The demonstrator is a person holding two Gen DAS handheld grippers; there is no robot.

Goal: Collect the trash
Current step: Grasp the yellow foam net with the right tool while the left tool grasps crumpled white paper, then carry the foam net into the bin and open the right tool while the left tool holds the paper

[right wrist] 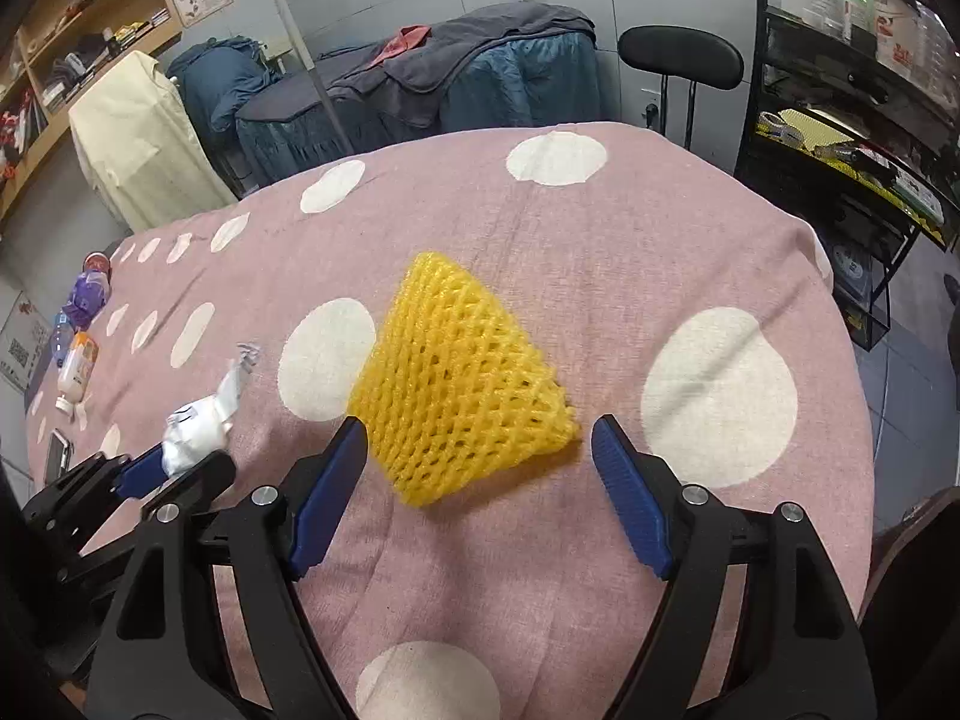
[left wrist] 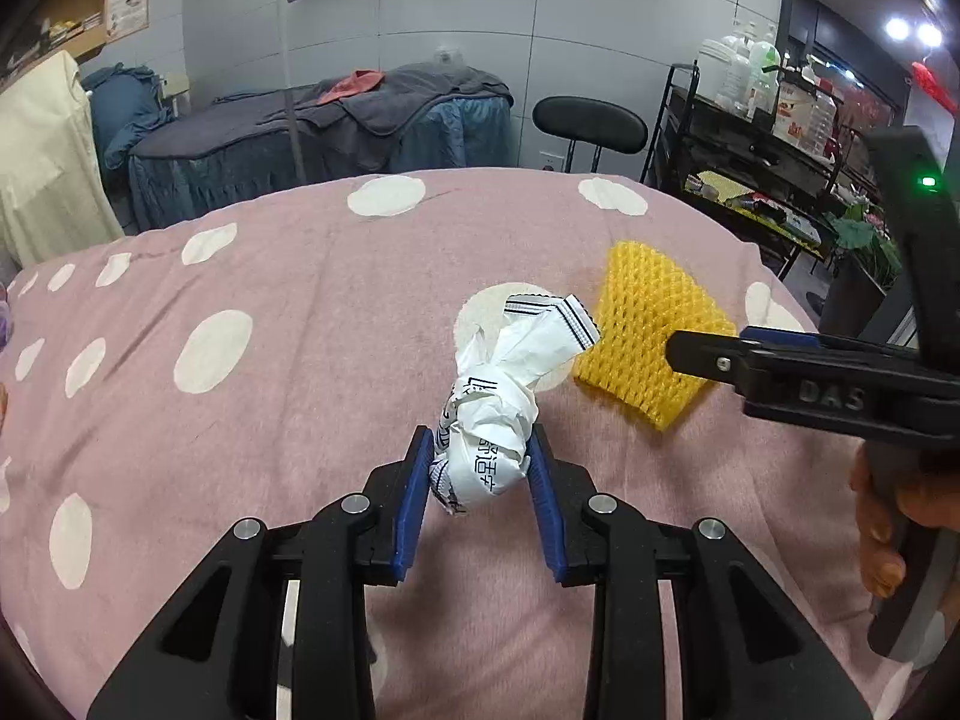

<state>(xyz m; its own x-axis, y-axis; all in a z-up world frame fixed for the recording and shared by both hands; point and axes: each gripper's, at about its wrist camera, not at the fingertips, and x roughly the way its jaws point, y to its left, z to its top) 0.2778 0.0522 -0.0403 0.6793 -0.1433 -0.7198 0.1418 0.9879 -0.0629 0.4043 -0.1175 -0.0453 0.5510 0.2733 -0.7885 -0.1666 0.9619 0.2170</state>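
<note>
A crumpled white paper wrapper [left wrist: 498,396] with black print lies on the pink dotted blanket [left wrist: 270,420]. My left gripper [left wrist: 480,432] is shut on its lower lump, both blue pads pressing its sides; the right wrist view shows this gripper [right wrist: 174,462] with the wrapper [right wrist: 198,420] at lower left. A yellow foam fruit net [right wrist: 462,384] lies flat just right of the wrapper. My right gripper [right wrist: 480,420] stands open, its fingertips either side of the net's near end without touching it. From the left wrist view the right gripper [left wrist: 708,354] reaches in over the net [left wrist: 648,330], held by a hand [left wrist: 882,516].
Bottles and small packets [right wrist: 78,354] and a phone [right wrist: 57,450] lie along the blanket's left edge. Beyond the bed stand a black stool [right wrist: 681,60], a black shelf rack [right wrist: 840,150] at right, and another bed with grey towels [right wrist: 450,60].
</note>
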